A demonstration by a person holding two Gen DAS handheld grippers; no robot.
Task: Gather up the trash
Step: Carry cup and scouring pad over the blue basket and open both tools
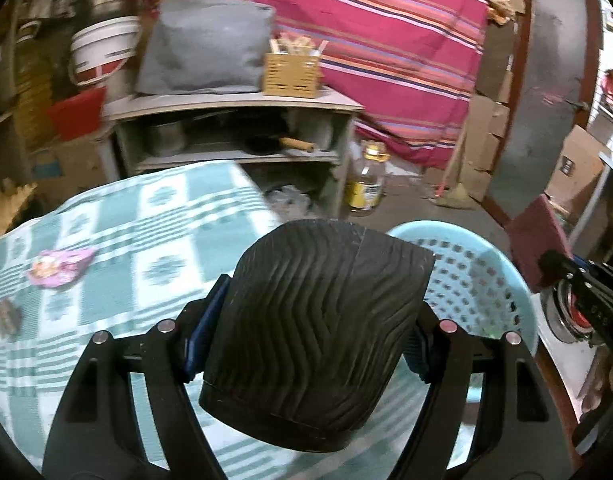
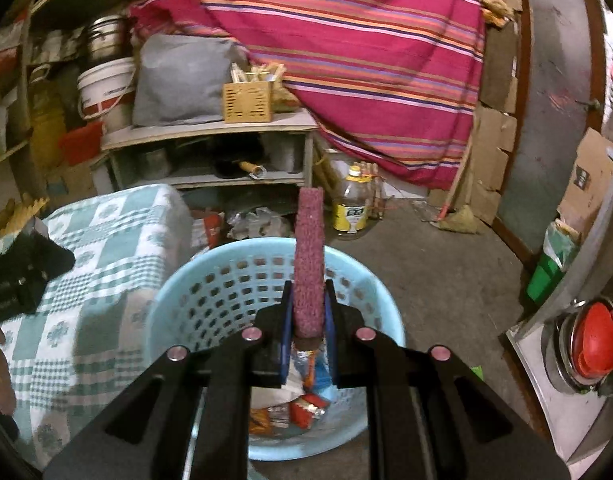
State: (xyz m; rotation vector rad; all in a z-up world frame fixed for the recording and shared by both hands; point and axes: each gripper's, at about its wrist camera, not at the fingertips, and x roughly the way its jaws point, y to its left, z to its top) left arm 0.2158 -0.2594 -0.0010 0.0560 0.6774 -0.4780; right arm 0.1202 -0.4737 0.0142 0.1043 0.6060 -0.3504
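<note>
My left gripper (image 1: pixel 310 340) is shut on a black ribbed paper cup (image 1: pixel 318 312) and holds it over the edge of the green checked tablecloth (image 1: pixel 146 240), just left of the light-blue basket (image 1: pixel 486 280). A pink wrapper (image 1: pixel 58 266) and a small brown scrap (image 1: pixel 6 316) lie on the cloth. In the right wrist view my right gripper (image 2: pixel 308 320) is shut on a maroon scouring pad (image 2: pixel 308 240), held edge-on above the basket (image 2: pixel 210 296). Several wrappers (image 2: pixel 298 404) lie in the basket's bottom.
Behind the table stands a grey shelf unit (image 2: pixel 210 132) with a wooden box and a grey bag on top. A yellow-labelled bottle (image 2: pixel 350 208) stands on the floor. At the right edge sits a metal pot with a red knob (image 2: pixel 594 344). Striped cloth hangs behind.
</note>
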